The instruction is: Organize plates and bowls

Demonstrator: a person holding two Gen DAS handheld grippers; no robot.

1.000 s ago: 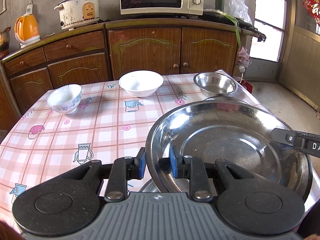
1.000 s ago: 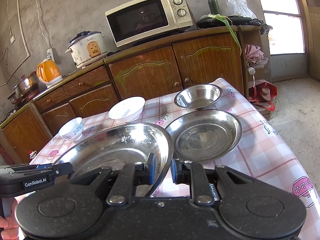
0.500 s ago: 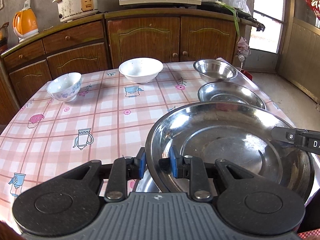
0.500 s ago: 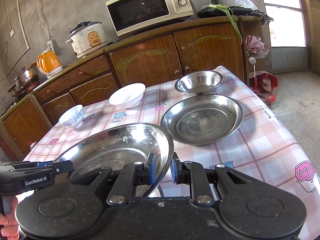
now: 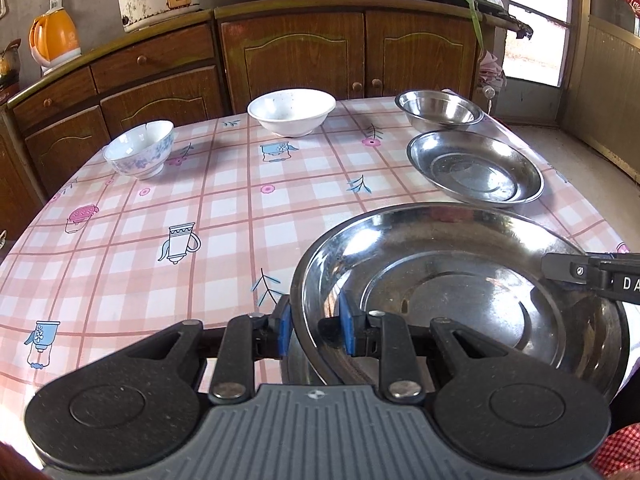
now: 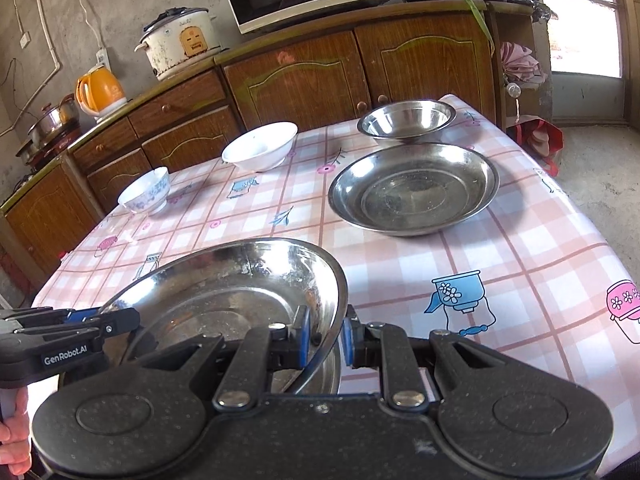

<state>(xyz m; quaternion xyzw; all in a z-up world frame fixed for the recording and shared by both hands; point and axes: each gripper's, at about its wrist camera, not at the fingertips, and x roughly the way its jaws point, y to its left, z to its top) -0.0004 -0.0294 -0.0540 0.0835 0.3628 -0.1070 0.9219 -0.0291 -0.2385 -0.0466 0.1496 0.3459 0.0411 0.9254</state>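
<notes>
I've got the big steel plate (image 5: 460,300) pinched from both sides: the left gripper (image 5: 314,326) has its blue pads narrow on the plate's left rim, one pad inside the dish and one outside, and the right gripper (image 6: 324,338) clamps the opposite rim the same way. The plate sits between my two hands, tilted a little, just above the checked tablecloth (image 5: 200,220) at the near edge, with what looks like another metal rim showing under it, though I can't make that out clearly. Now the relation that matters: the second steel plate (image 6: 414,188) lies ahead and to the right of the one I'm carrying, resting flat, and nearer my right hand than my left. Beyond it, just beside its far rim, stands the steel bowl (image 6: 406,118). The white bowl (image 5: 291,114) and the floral bowl (image 5: 140,148) are well off to the left. My read: if I'm stacking plates, the carry goes forward and right, led by the right hand.
</notes>
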